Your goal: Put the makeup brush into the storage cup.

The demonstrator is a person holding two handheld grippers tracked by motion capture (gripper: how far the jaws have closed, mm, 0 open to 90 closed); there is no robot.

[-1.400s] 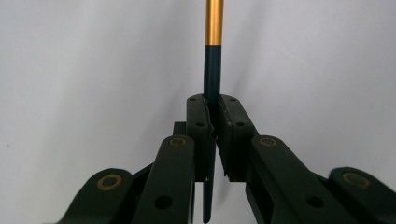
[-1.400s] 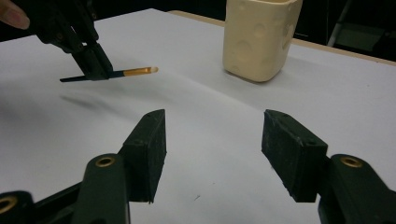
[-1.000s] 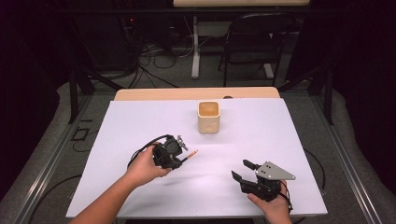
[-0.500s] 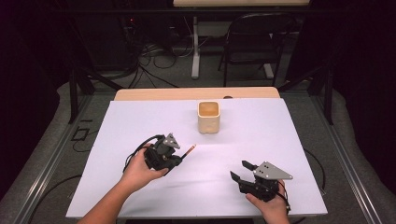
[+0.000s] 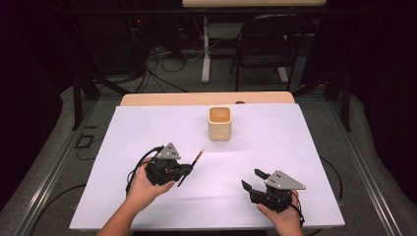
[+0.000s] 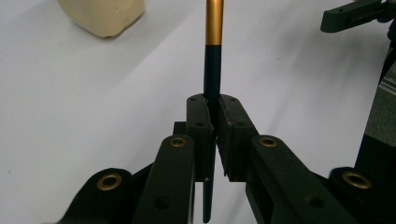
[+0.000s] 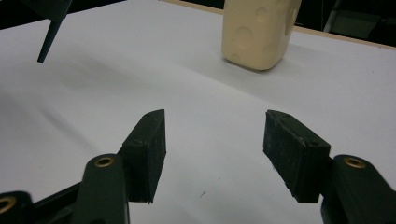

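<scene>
Black left tongs (image 5: 189, 169), clamping the pen (image 5: 195, 161), have shifted leftward.

I see a smooth pen (image 6: 212, 70), matt dark with a metallic orange end, between my left gripper's (image 6: 211, 105) matt black plastic pads; beyond stands a matt cream cup (image 5: 220, 123).

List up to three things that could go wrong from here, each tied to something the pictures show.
1. The left claw pinches the pen near its lower end, so the long free end might swing or slip.
2. The cream cup is narrow; a tilted pen could catch its rim and tip it.
3. The open right claw rests apart from the cup, not steadying it.
</scene>
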